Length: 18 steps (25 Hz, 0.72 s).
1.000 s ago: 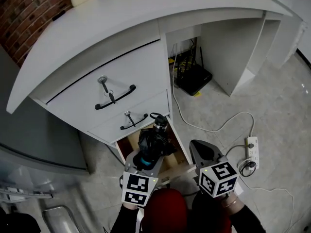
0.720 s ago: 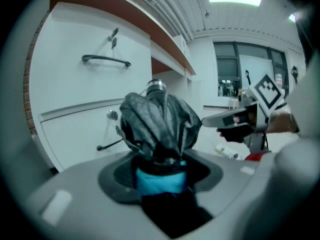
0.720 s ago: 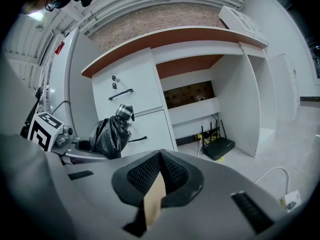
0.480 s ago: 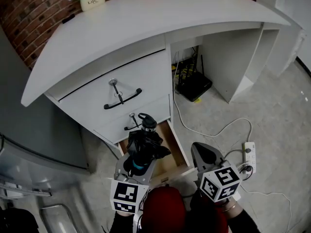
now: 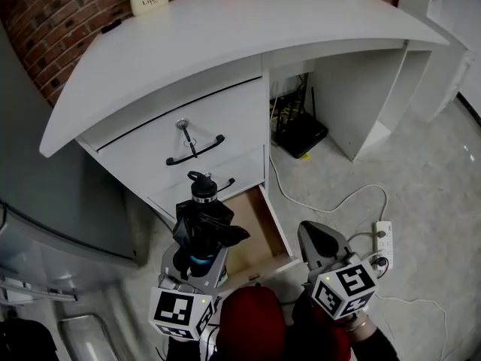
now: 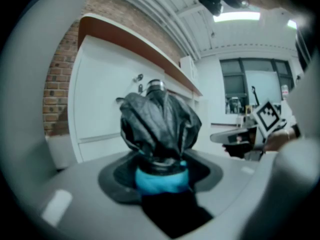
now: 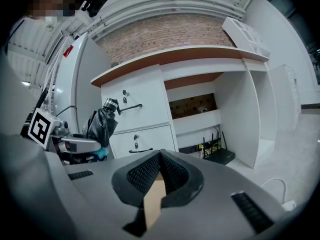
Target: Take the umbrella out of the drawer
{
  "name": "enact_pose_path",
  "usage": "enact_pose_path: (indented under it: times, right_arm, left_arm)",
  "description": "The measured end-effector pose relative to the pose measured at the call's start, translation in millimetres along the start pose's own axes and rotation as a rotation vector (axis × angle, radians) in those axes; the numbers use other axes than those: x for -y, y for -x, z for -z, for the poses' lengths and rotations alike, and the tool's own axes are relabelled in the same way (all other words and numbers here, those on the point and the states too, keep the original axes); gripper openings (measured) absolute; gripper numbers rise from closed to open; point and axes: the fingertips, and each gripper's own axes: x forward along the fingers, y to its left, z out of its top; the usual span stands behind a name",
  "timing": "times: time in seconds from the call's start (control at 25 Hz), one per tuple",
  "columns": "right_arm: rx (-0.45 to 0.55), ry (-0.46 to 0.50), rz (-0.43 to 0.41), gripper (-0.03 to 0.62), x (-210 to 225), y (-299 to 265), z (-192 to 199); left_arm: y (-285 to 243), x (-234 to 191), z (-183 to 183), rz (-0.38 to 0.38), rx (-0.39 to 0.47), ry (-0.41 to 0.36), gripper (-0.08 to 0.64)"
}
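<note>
A folded black umbrella (image 5: 201,228) with a blue band and a round black cap stands upright in my left gripper (image 5: 197,258), whose jaws are shut on its lower end. It hangs clear of the open bottom drawer (image 5: 252,224), in front of the closed drawer fronts. In the left gripper view the umbrella (image 6: 160,124) rises from between the jaws of the left gripper (image 6: 161,176). My right gripper (image 5: 316,235) is shut and holds nothing, to the right of the drawer's front corner. The right gripper view shows its jaws (image 7: 160,156) closed and the umbrella (image 7: 101,124) at left.
The white desk (image 5: 225,43) carries two closed drawers with black handles (image 5: 195,150) above the open one. A black router (image 5: 299,130) sits in the desk's knee space. A white power strip (image 5: 385,232) and cable lie on the floor at right. A grey cabinet (image 5: 45,201) stands left.
My left gripper has lifted the umbrella up out of the drawer and moved it leftward. The right gripper has risen a little and stayed shut.
</note>
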Motion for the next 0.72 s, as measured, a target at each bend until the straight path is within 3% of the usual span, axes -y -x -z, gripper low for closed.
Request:
enact_pose_path:
  times: [0.4, 0.72]
  right_arm:
    - [0.056, 0.025, -0.006, -0.003, -3.4, 14.3, -18.1]
    - [0.08, 0.055, -0.015, -0.003, -6.2, 16.9, -19.4]
  left_arm:
    - [30.9, -16.1, -9.4, -0.03, 0.082, 0.104, 0.236]
    - [51.4, -34.1, -7.2, -0.089, 0.087, 0.122, 0.236]
